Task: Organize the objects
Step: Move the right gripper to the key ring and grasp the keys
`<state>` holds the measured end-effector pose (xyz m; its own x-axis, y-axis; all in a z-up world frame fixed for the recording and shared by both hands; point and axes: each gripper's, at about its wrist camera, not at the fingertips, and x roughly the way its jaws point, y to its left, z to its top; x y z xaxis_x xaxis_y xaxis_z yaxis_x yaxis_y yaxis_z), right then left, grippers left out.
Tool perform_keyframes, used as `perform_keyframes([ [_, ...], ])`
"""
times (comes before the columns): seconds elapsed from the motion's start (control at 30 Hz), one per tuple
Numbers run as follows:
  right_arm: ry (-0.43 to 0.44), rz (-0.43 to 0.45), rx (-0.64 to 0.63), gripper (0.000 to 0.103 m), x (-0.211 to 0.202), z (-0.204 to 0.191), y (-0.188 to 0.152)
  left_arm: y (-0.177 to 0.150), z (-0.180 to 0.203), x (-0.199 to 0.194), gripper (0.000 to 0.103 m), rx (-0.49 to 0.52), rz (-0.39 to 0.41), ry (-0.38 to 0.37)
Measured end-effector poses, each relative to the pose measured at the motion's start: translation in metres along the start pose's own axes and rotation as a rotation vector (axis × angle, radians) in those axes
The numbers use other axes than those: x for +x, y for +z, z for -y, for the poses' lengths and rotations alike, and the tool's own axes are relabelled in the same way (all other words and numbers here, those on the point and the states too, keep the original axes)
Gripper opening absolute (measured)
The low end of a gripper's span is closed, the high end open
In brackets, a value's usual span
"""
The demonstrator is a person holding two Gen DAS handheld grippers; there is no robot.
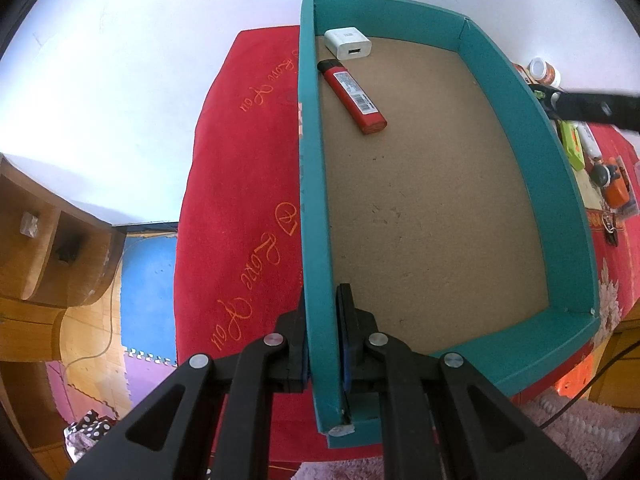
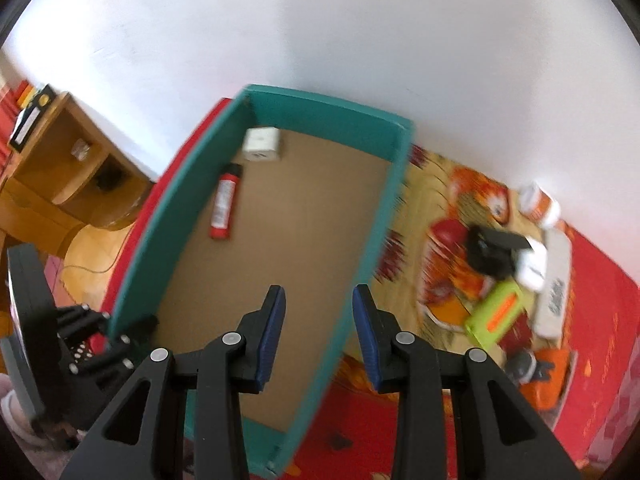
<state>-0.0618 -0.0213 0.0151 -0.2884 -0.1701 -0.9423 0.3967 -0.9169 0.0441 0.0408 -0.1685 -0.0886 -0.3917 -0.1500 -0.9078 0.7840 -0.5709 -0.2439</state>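
A teal box (image 1: 560, 208) with a brown floor sits on a red cloth. Inside at the far end lie a white charger (image 1: 347, 43) and a red lighter (image 1: 352, 96). My left gripper (image 1: 322, 334) is shut on the box's left wall near its front corner. In the right wrist view the box (image 2: 376, 216) holds the charger (image 2: 262, 144) and lighter (image 2: 225, 206). My right gripper (image 2: 320, 332) is open, its jaws straddling the box's right wall without touching it. The left gripper also shows in the right wrist view (image 2: 132, 336) at the box's left corner.
Right of the box on the patterned cloth lie a green case (image 2: 496, 316), a white-and-orange jar (image 2: 540, 202), a black item (image 2: 492, 252), a white device (image 2: 532, 266), a flat white pack (image 2: 554, 292) and an orange toy (image 2: 540, 372). A wooden shelf (image 2: 60, 160) stands left.
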Motion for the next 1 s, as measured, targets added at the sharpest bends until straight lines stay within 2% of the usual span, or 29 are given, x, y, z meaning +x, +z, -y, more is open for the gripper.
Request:
perform_keyframes([
  [0.3, -0.060, -0.023, 0.133, 0.036, -0.005, 0.054, -0.032, -0.001, -0.002, 0.000, 0.008, 0.000, -0.008, 0.002],
  [0.67, -0.086, -0.047, 0.246, 0.036, -0.006, 0.092, -0.065, 0.002, 0.000, 0.000, 0.008, -0.010, -0.013, 0.007],
  [1.0, -0.150, -0.079, 0.377, 0.036, -0.012, 0.135, -0.121, -0.001, -0.001, -0.002, 0.008, -0.024, -0.014, 0.005],
])
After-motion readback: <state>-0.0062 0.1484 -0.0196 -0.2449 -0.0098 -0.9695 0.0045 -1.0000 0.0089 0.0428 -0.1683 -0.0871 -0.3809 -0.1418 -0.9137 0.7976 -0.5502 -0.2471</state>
